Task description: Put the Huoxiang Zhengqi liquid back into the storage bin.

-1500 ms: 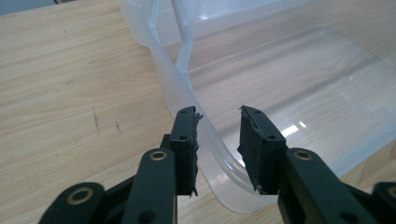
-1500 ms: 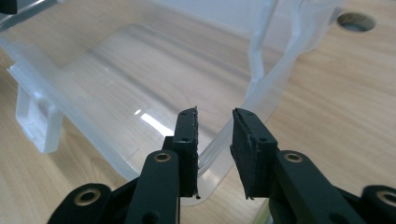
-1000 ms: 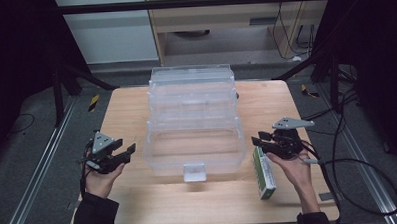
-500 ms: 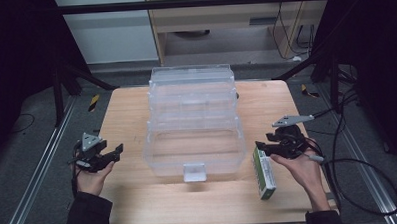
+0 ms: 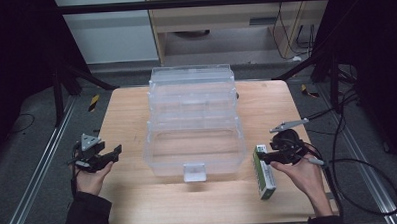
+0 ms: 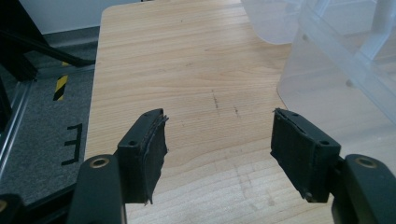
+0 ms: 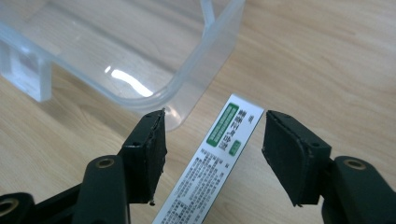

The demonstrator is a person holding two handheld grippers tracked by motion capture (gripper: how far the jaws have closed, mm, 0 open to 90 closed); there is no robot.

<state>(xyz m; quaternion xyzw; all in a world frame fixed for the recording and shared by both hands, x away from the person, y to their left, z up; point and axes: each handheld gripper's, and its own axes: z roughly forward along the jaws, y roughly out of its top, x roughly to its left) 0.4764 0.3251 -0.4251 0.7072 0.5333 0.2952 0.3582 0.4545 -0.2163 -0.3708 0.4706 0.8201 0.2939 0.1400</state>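
Right gripper point(image 7: 212, 140) – jaws apart and just been opening, straddling one end of the green-and-white box point(image 7: 219, 154) without pressing it. Box lies flat on the counter point(image 5: 136, 114), just beside the clear bin's point(image 5: 194, 124) right front corner. Left gripper point(image 6: 217, 140) – jaws have just been opening, wide apart, nothing between them, off the bin's left side.

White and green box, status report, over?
Right gripper open, straddling flat white-and-green cardboard box, untouched. Left gripper open, empty. Clear plastic bin close beside.
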